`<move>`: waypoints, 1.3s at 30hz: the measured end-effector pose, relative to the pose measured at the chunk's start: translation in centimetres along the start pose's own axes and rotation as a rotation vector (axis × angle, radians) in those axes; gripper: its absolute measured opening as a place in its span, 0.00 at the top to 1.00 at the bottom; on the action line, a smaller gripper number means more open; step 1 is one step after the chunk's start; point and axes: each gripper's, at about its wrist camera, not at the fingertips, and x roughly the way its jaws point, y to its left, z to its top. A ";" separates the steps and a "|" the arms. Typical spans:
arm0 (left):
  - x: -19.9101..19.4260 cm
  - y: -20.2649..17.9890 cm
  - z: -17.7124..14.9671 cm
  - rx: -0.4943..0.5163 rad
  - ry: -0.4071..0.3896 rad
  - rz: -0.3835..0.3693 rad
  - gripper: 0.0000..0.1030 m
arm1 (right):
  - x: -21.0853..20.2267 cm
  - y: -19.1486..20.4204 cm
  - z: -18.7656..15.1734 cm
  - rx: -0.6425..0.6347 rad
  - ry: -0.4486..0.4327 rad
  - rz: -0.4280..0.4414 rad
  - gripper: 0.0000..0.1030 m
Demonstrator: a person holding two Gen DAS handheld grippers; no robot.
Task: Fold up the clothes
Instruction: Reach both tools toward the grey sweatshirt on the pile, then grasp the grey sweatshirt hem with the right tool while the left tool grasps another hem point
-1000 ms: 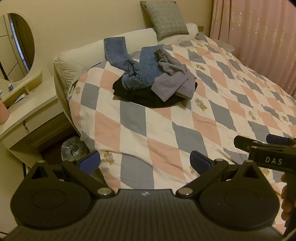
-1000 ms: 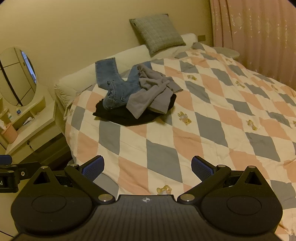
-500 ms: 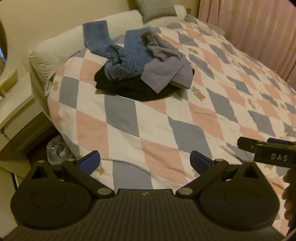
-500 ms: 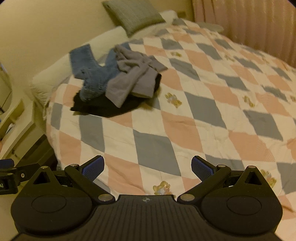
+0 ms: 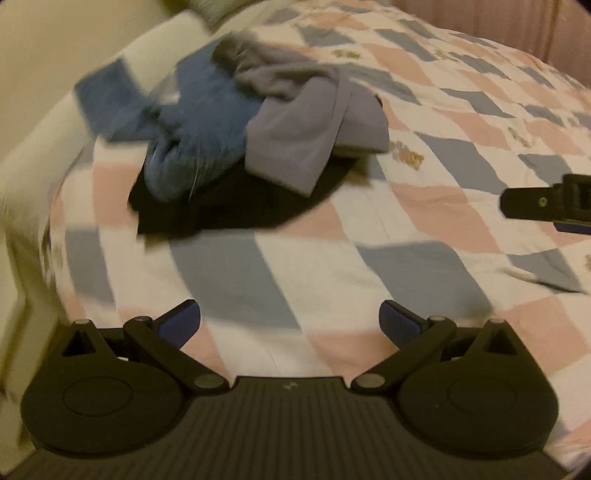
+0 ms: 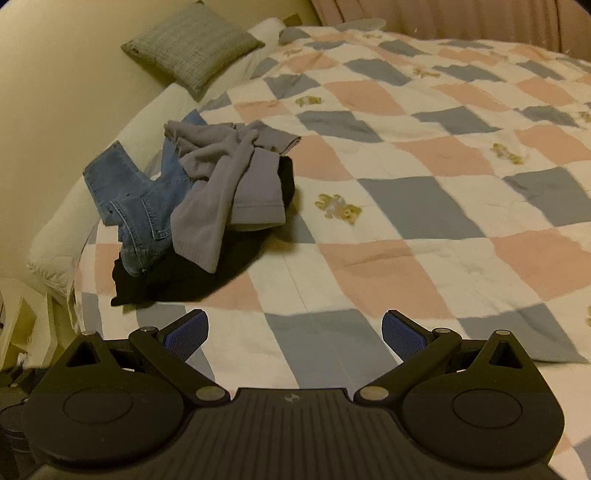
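A heap of clothes lies on the bed near its head end. Blue jeans (image 5: pixel 192 147) (image 6: pixel 144 199) and a grey-purple sweatshirt (image 5: pixel 306 129) (image 6: pixel 229 177) rest on top of a black garment (image 5: pixel 229 206) (image 6: pixel 184 277). My left gripper (image 5: pixel 290 325) is open and empty above the quilt, short of the heap. My right gripper (image 6: pixel 295 332) is also open and empty, hovering over the quilt with the heap ahead to its left. The left wrist view shows the right gripper's fingers (image 5: pixel 535 203) from the side at its right edge.
The bed carries a quilt (image 6: pixel 424 192) with pink, blue and white diamonds. A grey cushion (image 6: pixel 192 44) leans against the cream wall at the head. Pink curtains (image 6: pixel 461 18) hang beyond the far side. A white bedside unit (image 6: pixel 33 317) stands left of the bed.
Both grippers have moved forward and lower toward the heap of clothes, which now looks larger. The left wrist view is blurred from motion. Both stay open.
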 end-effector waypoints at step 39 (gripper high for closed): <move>8.2 5.6 9.5 0.185 -0.331 -0.014 0.94 | 11.0 0.3 11.7 0.149 -0.037 0.387 0.87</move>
